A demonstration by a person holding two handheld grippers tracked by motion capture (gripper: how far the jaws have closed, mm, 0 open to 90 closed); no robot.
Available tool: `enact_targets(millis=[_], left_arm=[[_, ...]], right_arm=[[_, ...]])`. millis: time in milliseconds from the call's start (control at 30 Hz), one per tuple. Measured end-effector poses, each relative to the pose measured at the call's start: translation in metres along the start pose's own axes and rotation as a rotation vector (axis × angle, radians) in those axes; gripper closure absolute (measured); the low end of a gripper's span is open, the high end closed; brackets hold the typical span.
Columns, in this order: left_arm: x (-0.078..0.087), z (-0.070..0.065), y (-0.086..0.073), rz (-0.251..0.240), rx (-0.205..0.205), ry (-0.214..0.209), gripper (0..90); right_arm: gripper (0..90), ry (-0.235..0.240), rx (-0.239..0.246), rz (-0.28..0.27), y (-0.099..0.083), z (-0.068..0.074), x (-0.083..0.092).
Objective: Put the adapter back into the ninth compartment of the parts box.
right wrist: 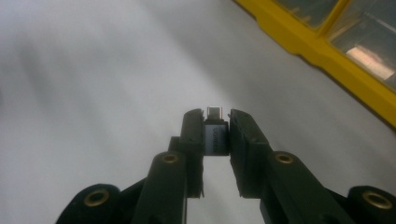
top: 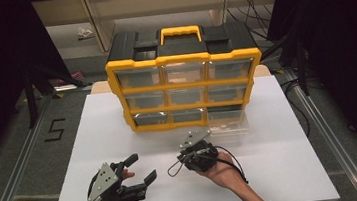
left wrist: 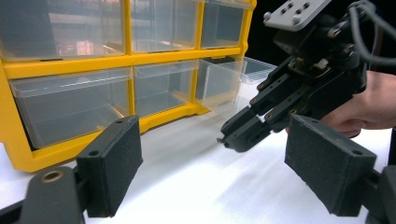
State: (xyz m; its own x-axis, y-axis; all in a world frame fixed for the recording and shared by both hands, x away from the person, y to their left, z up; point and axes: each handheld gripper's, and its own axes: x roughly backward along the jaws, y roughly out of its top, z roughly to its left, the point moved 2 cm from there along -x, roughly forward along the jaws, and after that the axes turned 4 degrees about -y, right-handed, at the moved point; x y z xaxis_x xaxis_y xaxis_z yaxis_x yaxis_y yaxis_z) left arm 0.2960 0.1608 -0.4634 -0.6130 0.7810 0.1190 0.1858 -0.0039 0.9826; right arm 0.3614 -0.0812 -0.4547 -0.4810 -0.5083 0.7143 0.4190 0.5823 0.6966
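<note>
On the white table (right wrist: 93, 70), adapter (right wrist: 215, 135) points along right gripper's (right wrist: 216, 122) jaws.

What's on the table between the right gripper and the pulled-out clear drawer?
Nothing: in the high view, bare white table separates the right gripper, shut on a small adapter, from the drawer.

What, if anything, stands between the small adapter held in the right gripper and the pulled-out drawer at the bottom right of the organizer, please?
Nothing visible does. The right gripper is shut on the small adapter, and only bare white table lies between it and the pulled-out drawer. The left gripper sits open, off to the side.
</note>
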Motion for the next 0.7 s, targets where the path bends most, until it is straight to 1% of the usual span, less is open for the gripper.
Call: enact_targets(millis=[200, 300, 433, 700], left_arm=[[0.0, 0.0, 0.0, 0.0, 0.002, -0.002, 18.4], [0.0, 0.0, 0.001, -0.004, 0.003, -0.003, 18.3], [0.0, -0.001, 0.0, -0.001, 0.001, -0.004, 17.9], [0.0, -0.001, 0.001, -0.003, 0.002, -0.007, 17.7]], right_arm=[[76.5, -0.009, -0.012, -0.047, 0.004, -0.007, 0.009], [76.5, -0.016, -0.014, -0.051, 0.005, -0.01, 0.012], [76.5, -0.021, -0.022, -0.079, 0.006, -0.014, 0.017], [76.5, -0.031, -0.026, -0.109, 0.007, -0.02, 0.024]])
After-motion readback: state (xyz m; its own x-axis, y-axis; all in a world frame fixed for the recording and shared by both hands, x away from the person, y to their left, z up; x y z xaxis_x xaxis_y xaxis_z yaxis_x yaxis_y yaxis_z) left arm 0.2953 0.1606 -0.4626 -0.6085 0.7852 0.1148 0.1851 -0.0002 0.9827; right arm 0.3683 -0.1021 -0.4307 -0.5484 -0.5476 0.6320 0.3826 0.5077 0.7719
